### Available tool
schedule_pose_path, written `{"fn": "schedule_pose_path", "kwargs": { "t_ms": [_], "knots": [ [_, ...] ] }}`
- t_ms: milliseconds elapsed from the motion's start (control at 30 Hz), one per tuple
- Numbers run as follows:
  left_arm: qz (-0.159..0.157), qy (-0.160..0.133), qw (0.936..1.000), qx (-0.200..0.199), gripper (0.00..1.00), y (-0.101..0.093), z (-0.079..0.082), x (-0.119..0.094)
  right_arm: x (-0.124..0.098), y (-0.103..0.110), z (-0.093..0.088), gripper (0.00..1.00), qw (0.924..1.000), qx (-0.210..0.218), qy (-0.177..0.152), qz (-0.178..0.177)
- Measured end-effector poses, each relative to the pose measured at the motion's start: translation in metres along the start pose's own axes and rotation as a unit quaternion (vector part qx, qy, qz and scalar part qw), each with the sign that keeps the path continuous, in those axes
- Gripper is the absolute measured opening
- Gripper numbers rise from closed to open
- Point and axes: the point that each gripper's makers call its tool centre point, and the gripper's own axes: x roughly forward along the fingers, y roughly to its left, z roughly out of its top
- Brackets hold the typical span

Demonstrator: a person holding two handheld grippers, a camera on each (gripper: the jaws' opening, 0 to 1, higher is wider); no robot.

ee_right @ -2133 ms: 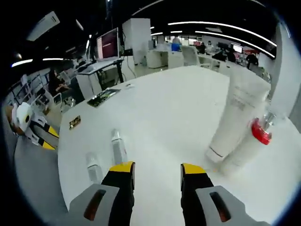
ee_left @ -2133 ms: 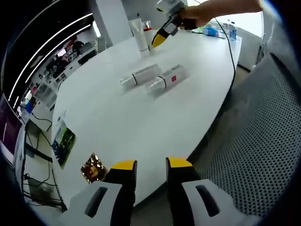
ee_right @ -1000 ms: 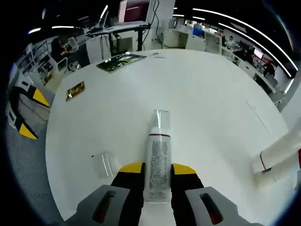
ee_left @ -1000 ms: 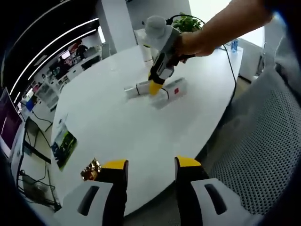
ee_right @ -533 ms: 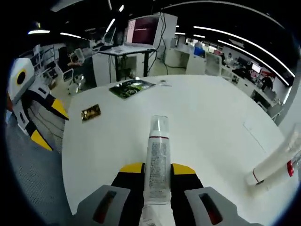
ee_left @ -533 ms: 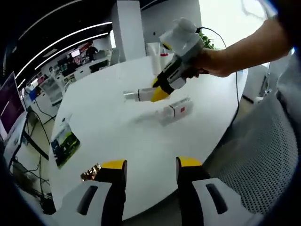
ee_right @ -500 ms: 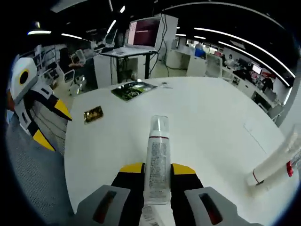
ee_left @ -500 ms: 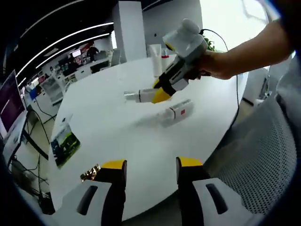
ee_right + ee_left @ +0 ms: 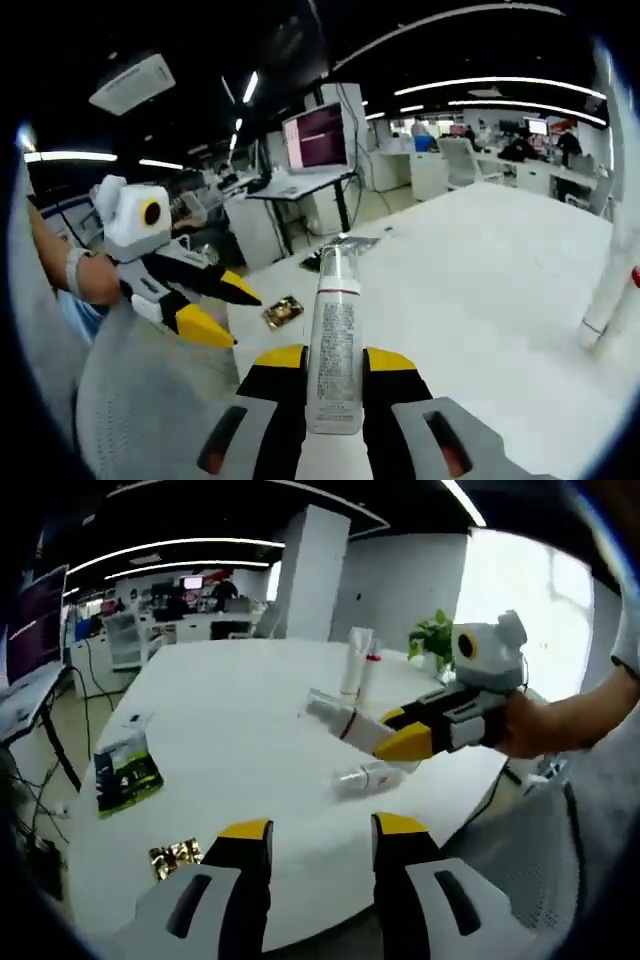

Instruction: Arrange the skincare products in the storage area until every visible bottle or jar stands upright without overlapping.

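Lifted clear of the table [image 9: 230,730] since half a second earlier: the clear-capped bottle [image 9: 345,723], swung up from low over the surface to well above it, clamped in the right gripper [image 9: 408,742] coming in from the right of the left gripper view. Left lying on its side on the tabletop just below that gripper: a second bottle with a red label [image 9: 368,777]. Stood upright at the far side, close together: a white tube [image 9: 354,662] and a slimmer red-capped bottle [image 9: 370,672]. Seen near left: a green leaflet [image 9: 125,774] and a gold foil packet [image 9: 175,857]. Hovered at the near edge with jaws parted and nothing between them: the left gripper [image 9: 310,830]

Right gripper view: jaws of the right gripper [image 9: 334,360] clenched on the held bottle's lower body, cap [image 9: 338,262] pointing away along the jaws. Spotted at far left, jaws spread: the left gripper [image 9: 215,305], held by a hand. Glimpsed at the right edge: the base of the white tube [image 9: 606,295]

Judged light, rigid plastic, smooth and likely slippery; best taken mid-body across the label, clear of the cap. Narrow base, so probably tippy when set down. No containers or trays made out, only the bare tabletop
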Motion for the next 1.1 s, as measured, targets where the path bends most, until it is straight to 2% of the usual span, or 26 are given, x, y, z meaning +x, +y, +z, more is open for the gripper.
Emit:
{"fn": "schedule_pose_path", "kwargs": {
  "t_ms": [33, 100, 167, 233, 300, 333, 367, 400, 467, 500, 567, 600, 667, 733, 767, 833, 867, 900, 933, 1000, 1033, 1067, 1100],
  "knots": [
    [-0.02, -0.008, 0.9994, -0.026, 0.33, -0.005, 0.005, -0.002, 0.0, 0.004, 0.002, 0.12, 0.9999, 0.007, -0.009, 0.008],
    [-0.052, -0.022, 0.9975, -0.043, 0.29, -0.013, 0.012, -0.004, 0.0, 0.012, 0.003, 0.12, 0.9991, 0.028, -0.018, 0.026],
    [-0.08, -0.04, 0.9937, -0.067, 0.31, -0.018, 0.018, -0.006, 0.002, 0.015, 0.001, 0.12, 0.9991, 0.02, -0.018, 0.031],
    [-0.109, -0.051, 0.9873, -0.104, 0.33, -0.022, 0.024, -0.01, 0.003, 0.024, 0.002, 0.12, 0.9979, 0.029, -0.022, 0.054],
    [-0.13, -0.077, 0.9795, -0.133, 0.34, -0.022, 0.035, -0.015, 0.002, 0.033, 0.007, 0.12, 0.9947, 0.052, -0.033, 0.082],
    [-0.141, -0.089, 0.9749, -0.148, 0.35, -0.021, 0.04, -0.017, 0.002, 0.034, 0.009, 0.12, 0.9942, 0.053, -0.039, 0.085],
    [-0.145, -0.094, 0.9714, -0.163, 0.37, -0.019, 0.041, -0.018, 0.001, 0.041, 0.012, 0.12, 0.9901, 0.073, -0.046, 0.11],
    [-0.149, -0.095, 0.9685, -0.176, 0.4, -0.017, 0.042, -0.019, 0.0, 0.043, 0.014, 0.13, 0.9888, 0.079, -0.049, 0.117],
    [-0.184, -0.101, 0.9509, -0.227, 0.42, -0.019, 0.047, -0.022, -0.001, 0.056, 0.02, 0.13, 0.9771, 0.122, -0.062, 0.162],
    [-0.196, -0.106, 0.9467, -0.232, 0.42, -0.022, 0.05, -0.023, -0.003, 0.062, 0.021, 0.13, 0.9714, 0.136, -0.06, 0.185],
    [-0.216, -0.114, 0.9366, -0.251, 0.41, -0.026, 0.053, -0.025, -0.002, 0.064, 0.023, 0.13, 0.972, 0.129, -0.069, 0.184],
    [-0.224, -0.112, 0.9339, -0.256, 0.41, -0.028, 0.053, -0.025, -0.003, 0.073, 0.024, 0.13, 0.9649, 0.148, -0.069, 0.206],
    [-0.228, -0.112, 0.9331, -0.255, 0.39, -0.032, 0.053, -0.024, -0.001, 0.076, 0.024, 0.13, 0.9613, 0.156, -0.07, 0.216],
    [-0.231, -0.109, 0.9316, -0.258, 0.35, -0.03, 0.051, -0.022, -0.001, 0.087, 0.02, 0.13, 0.9532, 0.172, -0.057, 0.242],
    [-0.236, -0.106, 0.9285, -0.266, 0.34, -0.031, 0.05, -0.021, 0.0, 0.089, 0.019, 0.13, 0.952, 0.173, -0.051, 0.247],
    [-0.25, -0.102, 0.9206, -0.282, 0.24, -0.034, 0.05, -0.023, -0.001, 0.101, 0.018, 0.13, 0.9426, 0.185, -0.043, 0.274],
    [-0.268, -0.099, 0.9149, -0.285, 0.2, -0.038, 0.05, -0.026, 0.0, 0.102, 0.017, 0.13, 0.9391, 0.202, -0.038, 0.275],
    [-0.282, -0.1, 0.9075, -0.295, 0.19, -0.042, 0.052, -0.029, 0.002, 0.1, 0.017, 0.13, 0.9414, 0.195, -0.043, 0.272],
    [-0.264, -0.097, 0.9119, -0.299, 0.19, -0.036, 0.05, -0.027, 0.002, 0.102, 0.017, 0.13, 0.936, 0.208, -0.042, 0.281],
    [-0.262, -0.096, 0.9117, -0.301, 0.19, -0.036, 0.05, -0.027, 0.003, 0.102, 0.016, 0.13, 0.9351, 0.212, -0.038, 0.282],
    [-0.255, -0.092, 0.9134, -0.304, 0.18, -0.032, 0.048, -0.026, 0.005, 0.102, 0.017, 0.13, 0.9387, 0.204, -0.035, 0.276],
    [-0.254, -0.089, 0.9113, -0.312, 0.18, -0.031, 0.047, -0.026, 0.006, 0.101, 0.016, 0.14, 0.943, 0.192, -0.032, 0.27],
    [-0.245, -0.084, 0.914, -0.312, 0.18, -0.03, 0.046, -0.025, 0.008, 0.102, 0.016, 0.14, 0.9449, 0.191, -0.026, 0.265]
  ]
}}
